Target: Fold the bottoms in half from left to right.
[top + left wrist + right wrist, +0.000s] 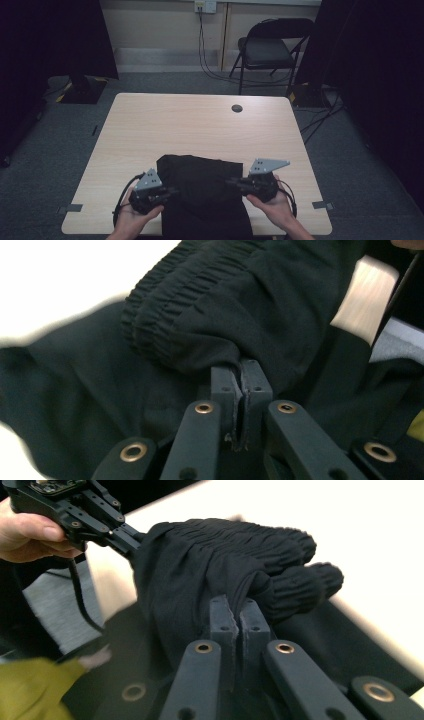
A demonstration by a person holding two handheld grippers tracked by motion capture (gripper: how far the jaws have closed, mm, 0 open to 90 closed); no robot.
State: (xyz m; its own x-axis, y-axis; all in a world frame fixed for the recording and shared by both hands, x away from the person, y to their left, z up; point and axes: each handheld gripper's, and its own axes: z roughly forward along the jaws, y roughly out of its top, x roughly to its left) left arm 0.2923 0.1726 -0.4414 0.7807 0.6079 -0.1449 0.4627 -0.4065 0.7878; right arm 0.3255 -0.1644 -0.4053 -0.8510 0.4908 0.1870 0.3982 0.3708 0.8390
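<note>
A black garment point(202, 187) with a gathered elastic band lies on the near middle of the wooden table point(200, 125) and hangs over its front edge. My left gripper point(172, 191) comes in from the left and my right gripper point(232, 182) from the right, each pinching the cloth. In the left gripper view the jaws point(241, 370) are shut on a fold just under the elastic band point(165, 305). The right gripper point(239, 607) is shut on bunched cloth point(225, 555) in its own view, where the left gripper point(125, 537) grips the same bunch farther off.
A round cable hole point(237, 108) sits in the far part of the table. Grey tape marks point(322, 205) lie near both front corners. Behind the table a folding chair point(265, 47) stands on the carpet, and a dark stand base point(82, 89) is at far left.
</note>
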